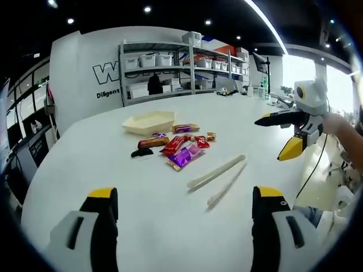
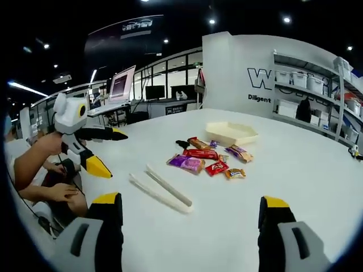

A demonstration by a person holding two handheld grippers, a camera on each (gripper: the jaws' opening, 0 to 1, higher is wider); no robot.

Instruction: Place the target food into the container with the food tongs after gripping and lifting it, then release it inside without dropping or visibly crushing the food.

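A cream pair of food tongs [image 1: 218,177] [image 2: 161,190] lies flat on the white table [image 1: 113,170] [image 2: 295,170], its arms slightly spread. Beyond it sits a loose pile of wrapped snacks: a purple packet [image 1: 184,156] [image 2: 186,163], a red bar [image 1: 174,144] [image 2: 199,153], a brown bar [image 1: 153,142] and a small black piece [image 1: 142,152]. A shallow cream tray [image 1: 150,120] [image 2: 231,133] stands just behind the pile. My left gripper [image 1: 186,195] [image 2: 113,153] is open, short of the tongs. The right gripper [image 2: 191,204] [image 1: 272,137] hovers open beside the tongs.
A hand and forearm [image 2: 34,156] hold the left gripper at the table's edge. Metal shelving with white bins [image 1: 181,65] [image 2: 317,90] stands behind the table against a lettered white wall. Desks with monitors [image 2: 122,85] are off to one side.
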